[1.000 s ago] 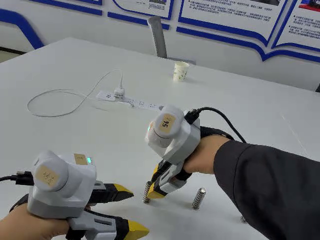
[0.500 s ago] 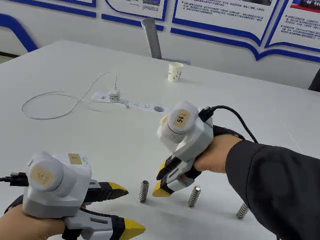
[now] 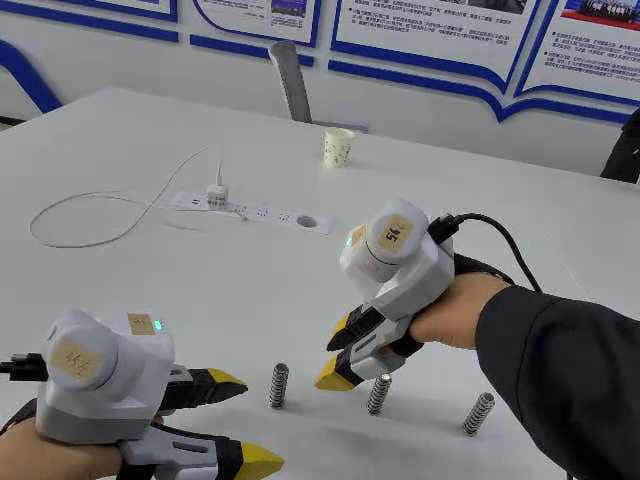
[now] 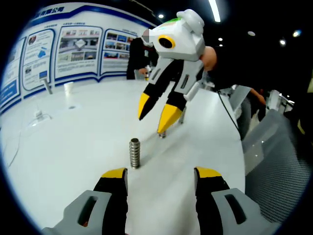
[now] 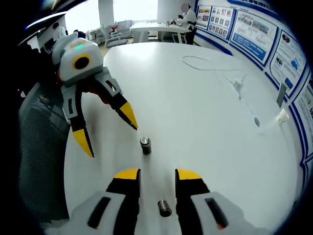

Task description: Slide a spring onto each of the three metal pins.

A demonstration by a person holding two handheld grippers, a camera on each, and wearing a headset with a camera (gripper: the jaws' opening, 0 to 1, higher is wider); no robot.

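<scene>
- left gripper [image 3: 240, 425] low at the near-left edge of the desk [image 3: 150, 300], held in a hand; its fingers [image 4: 113, 176] are spread wide with nothing between them
- right gripper [image 3: 337, 355] held over the middle of the desk, tilted down and to the left in the head view; dark sleeve [image 3: 560, 370] behind it
- right fingers [image 5: 128, 175] are parted with a narrower gap, gripping nothing
- three springs stand upright in a row on the desk, apart from each other (pins inside are hard to make out)
- first spring [image 3: 278, 385] sits between the two grippers, just ahead of the left fingers in the left gripper view, untouched
- second spring [image 3: 378, 394] is just beside the lower right fingertip; in the right gripper view it sits low between the two fingers, with no contact I can confirm
- third spring [image 3: 479, 413] is further right, near the sleeve and clear of both grippers
- farther back: white power strip [image 3: 250, 208] with a looping cable [image 3: 100, 210], paper cup [image 3: 338, 146], grey chair [image 3: 285, 80] at the far edge, blue-framed posters [image 3: 440, 30] on the wall
</scene>
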